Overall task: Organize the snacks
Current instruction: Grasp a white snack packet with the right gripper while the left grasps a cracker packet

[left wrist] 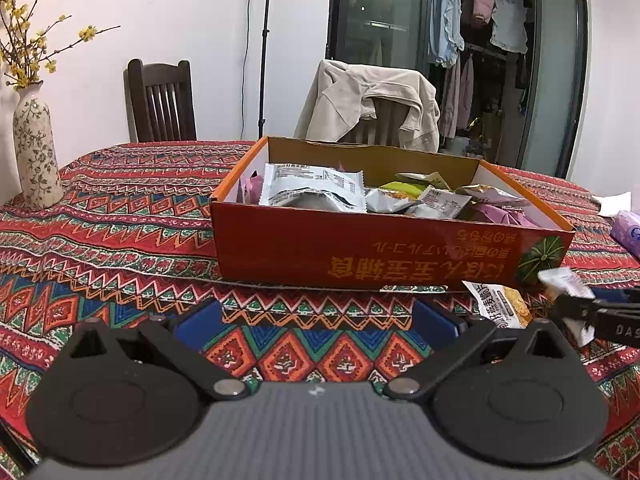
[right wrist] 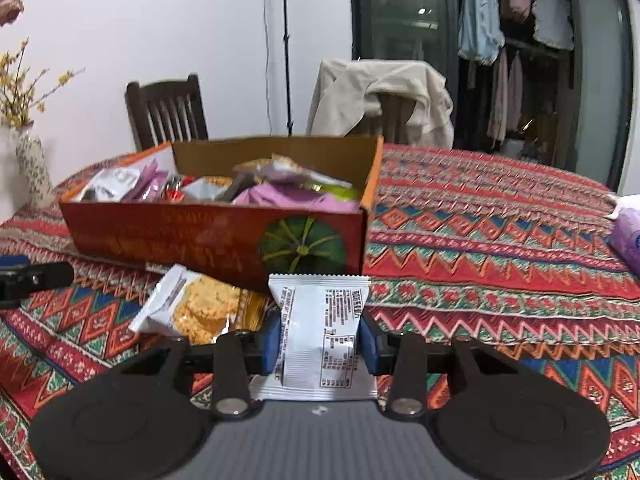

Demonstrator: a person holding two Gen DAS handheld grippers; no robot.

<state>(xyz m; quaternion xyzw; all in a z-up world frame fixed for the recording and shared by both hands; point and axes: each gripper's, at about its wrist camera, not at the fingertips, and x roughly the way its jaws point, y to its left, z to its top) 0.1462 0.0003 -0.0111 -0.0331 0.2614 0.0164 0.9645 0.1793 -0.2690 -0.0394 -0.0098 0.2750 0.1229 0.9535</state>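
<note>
An open orange cardboard box (left wrist: 360,256) with a pumpkin picture sits on the patterned tablecloth and holds several snack packets (left wrist: 312,188); it also shows in the right wrist view (right wrist: 160,236). My right gripper (right wrist: 320,338) is shut on a white snack packet (right wrist: 320,332) just in front of the box's right end. An oat-crisp packet (right wrist: 192,308) lies on the cloth to its left, also in the left wrist view (left wrist: 500,304). My left gripper (left wrist: 316,320) is open and empty, low over the cloth in front of the box.
A floral vase (left wrist: 34,152) with yellow branches stands at the table's left. A purple tissue pack (right wrist: 628,236) lies at the right edge. Two chairs (left wrist: 162,100) stand behind the table, one draped with a beige jacket (left wrist: 372,104).
</note>
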